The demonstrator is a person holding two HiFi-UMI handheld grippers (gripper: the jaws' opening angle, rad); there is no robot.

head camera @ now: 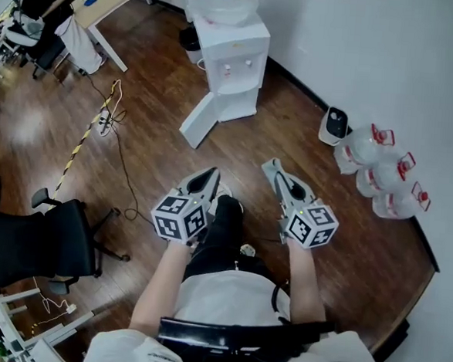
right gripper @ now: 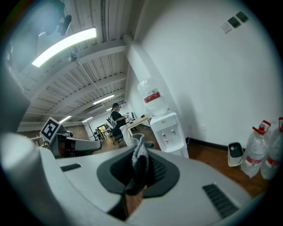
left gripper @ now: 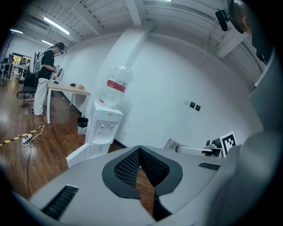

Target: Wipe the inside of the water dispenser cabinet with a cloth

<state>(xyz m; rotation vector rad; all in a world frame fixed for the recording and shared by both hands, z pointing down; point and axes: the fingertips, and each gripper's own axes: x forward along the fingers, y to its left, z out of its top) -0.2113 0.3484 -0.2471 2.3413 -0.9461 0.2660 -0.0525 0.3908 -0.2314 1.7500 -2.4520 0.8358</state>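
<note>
- Gripper status?
- Right gripper (right gripper: pixel 140 148): clamped on the grey cloth (right gripper: pixel 139 162). Left gripper (left gripper: pixel 139 149): jaws closed together, nothing between.
- Dispenser location?
- Water dispenser (head camera: pixel 236 61): ahead against the wall, well apart from both grippers, cabinet door (head camera: pixel 199 121) open.

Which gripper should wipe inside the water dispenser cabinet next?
Right, probably. The right gripper is shut on the grey cloth; the left gripper is shut on nothing. The cabinet door of the water dispenser stands open ahead of both.

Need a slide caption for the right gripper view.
Right gripper shut on a grey cloth, facing the water dispenser across the room.
</note>
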